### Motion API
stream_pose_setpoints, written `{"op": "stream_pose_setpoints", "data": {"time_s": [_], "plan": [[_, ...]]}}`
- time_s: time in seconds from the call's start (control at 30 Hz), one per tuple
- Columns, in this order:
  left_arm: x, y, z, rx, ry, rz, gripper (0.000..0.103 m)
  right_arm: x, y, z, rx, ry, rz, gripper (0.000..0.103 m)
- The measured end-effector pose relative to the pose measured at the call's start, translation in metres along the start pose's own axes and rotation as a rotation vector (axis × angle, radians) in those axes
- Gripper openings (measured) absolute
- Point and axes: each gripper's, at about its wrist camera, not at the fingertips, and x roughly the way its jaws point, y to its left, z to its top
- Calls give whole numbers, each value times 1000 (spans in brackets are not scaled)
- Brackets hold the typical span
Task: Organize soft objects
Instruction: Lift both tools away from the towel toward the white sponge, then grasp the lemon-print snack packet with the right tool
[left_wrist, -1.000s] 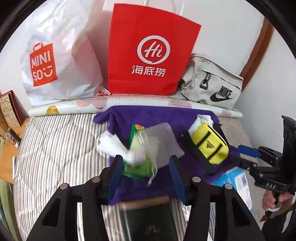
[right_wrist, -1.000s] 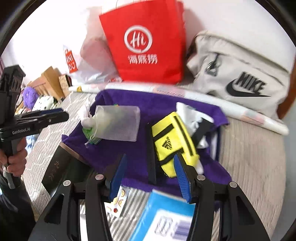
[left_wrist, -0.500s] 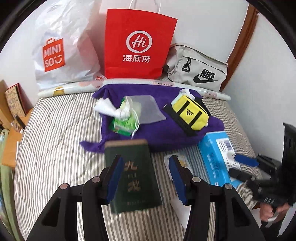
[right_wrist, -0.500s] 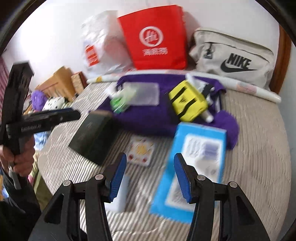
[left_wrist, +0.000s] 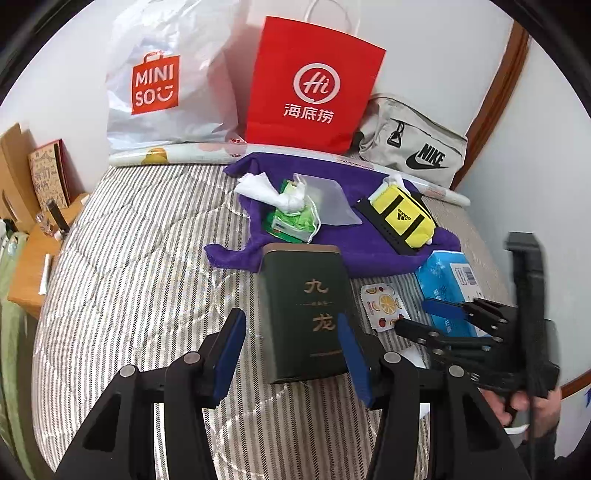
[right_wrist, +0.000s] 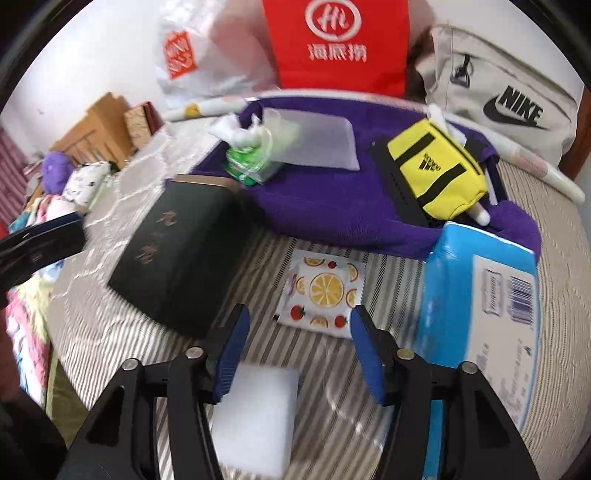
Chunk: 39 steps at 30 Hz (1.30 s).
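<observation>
On the striped bed lies a purple towel (left_wrist: 369, 254) (right_wrist: 332, 206). It bears a yellow pouch (left_wrist: 404, 218) (right_wrist: 436, 173), a green tissue pack (left_wrist: 291, 221) in a clear bag, and a frosted pouch (left_wrist: 332, 203). My left gripper (left_wrist: 290, 354) hovers open above a dark green tin (left_wrist: 310, 310) (right_wrist: 177, 251); its pads do not press on the tin. My right gripper (right_wrist: 301, 350) (left_wrist: 413, 315) is opening, with nothing gripped. It hangs over a fruit-print packet (right_wrist: 319, 291) and a white foam block (right_wrist: 255, 417). A blue tissue pack (right_wrist: 480, 295) lies to its right.
A red paper bag (left_wrist: 314, 85), a white Miniso bag (left_wrist: 166, 81) and a grey Nike bag (left_wrist: 413, 147) stand against the back wall, behind a rolled mat (left_wrist: 177, 157). A wooden side table (left_wrist: 33, 266) sits left of the bed. Plush items (right_wrist: 85, 181) lie beyond the bed's left edge.
Both grippers have drawn back from the purple towel toward the bed's near side. The green tin now shows under the left fingers. The right jaws have widened, and the white block has come into view.
</observation>
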Motion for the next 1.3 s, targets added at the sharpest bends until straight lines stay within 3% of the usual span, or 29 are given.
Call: {"op": "stream_pose_setpoints", "data": {"time_s": [0.37,0.57,0.63,0.73,0.93,1.03,1.3], "plan": [[11,26,12,-3,-19,-69,49,51,0,16,33,108,-89,65],[20,33,12,-12,-9,-92,49,55,3,14,26,73,-128,70],[21,34,12,-15,-8,-96,49,53,4,10,9,61,-135,66],[21,37,10,-24,-7,-103,49,48,-3,7,23,41,-132,47],[18,39,5,-45,-3,-104,49,42,-7,0,2,-2,-97,36],[17,37,0,-44,4,-93,49,38,-6,-3,2,-6,-43,33],[6,28,-14,-34,12,-69,49,13,-7,-4,33,-72,-14,31]]}}
